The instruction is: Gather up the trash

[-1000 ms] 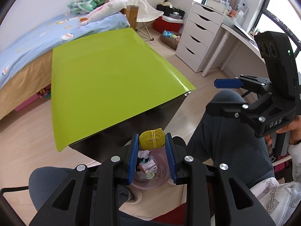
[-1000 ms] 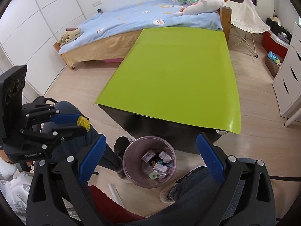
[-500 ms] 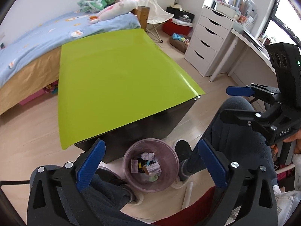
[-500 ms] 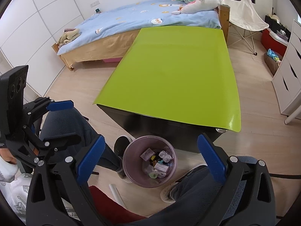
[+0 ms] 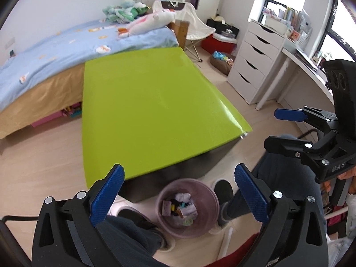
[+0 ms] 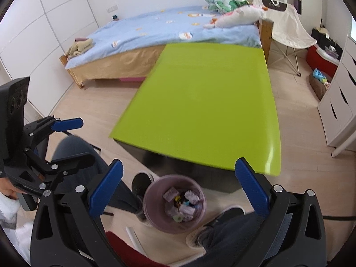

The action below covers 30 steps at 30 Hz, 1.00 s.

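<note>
Below the near edge of the green surface (image 5: 142,111), a pink bin (image 5: 187,207) stands on the floor between the person's shoes, with scraps of trash (image 5: 181,207) piled inside it. Left tongs (image 5: 178,189) hang above it with the blue pads spread wide and nothing between them. Right tongs (image 6: 178,189) are spread just as wide, likewise empty, over the same bin (image 6: 174,202). Nothing lies on the green top in either view, so the drop-off step looks finished for this piece. Any further collecting calls for finding another scrap first; none shows on the surface or on the bare floor beside it, so the task may be at or near its end.
</note>
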Each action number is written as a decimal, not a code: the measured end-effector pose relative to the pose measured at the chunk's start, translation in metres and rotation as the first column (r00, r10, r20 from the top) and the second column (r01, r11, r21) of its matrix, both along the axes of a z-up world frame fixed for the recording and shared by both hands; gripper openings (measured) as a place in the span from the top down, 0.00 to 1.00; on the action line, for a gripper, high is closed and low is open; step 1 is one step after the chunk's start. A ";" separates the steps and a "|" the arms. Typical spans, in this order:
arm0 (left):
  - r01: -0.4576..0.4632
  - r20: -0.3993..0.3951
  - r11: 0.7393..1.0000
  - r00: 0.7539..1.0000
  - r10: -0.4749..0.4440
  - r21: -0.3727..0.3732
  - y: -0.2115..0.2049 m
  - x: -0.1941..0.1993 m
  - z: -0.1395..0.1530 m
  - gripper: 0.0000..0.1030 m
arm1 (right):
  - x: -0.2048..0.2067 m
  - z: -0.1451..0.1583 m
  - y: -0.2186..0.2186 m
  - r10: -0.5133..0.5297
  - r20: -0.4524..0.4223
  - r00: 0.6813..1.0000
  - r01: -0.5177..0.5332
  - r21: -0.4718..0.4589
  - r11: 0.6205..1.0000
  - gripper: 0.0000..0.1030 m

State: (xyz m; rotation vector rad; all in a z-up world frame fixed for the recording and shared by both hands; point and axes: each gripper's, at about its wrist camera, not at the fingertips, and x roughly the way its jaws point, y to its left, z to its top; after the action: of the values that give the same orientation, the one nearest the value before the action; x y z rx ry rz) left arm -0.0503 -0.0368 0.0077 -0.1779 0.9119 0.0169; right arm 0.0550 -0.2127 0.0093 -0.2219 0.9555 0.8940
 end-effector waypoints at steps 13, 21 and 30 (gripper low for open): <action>-0.023 0.093 1.000 0.995 0.023 0.003 0.029 0.031 0.035 0.06 | 0.029 0.047 0.026 0.007 0.080 0.997 -0.012 0.064 0.998 0.04; -0.056 0.084 0.998 0.995 0.053 0.027 0.034 0.037 0.037 0.06 | 0.036 0.046 0.030 0.005 0.069 0.998 -0.009 0.066 0.998 0.04; -0.046 0.109 0.999 0.993 0.049 -0.023 0.036 0.037 0.040 0.06 | 0.038 0.042 0.034 0.011 0.064 0.998 -0.014 0.054 0.998 0.04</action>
State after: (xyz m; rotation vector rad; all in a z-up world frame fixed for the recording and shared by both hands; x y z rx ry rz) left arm -0.0137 -0.0008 0.0474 -0.2171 0.7990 0.0419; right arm 0.0934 -0.1790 0.0518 -0.2089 0.8709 0.9181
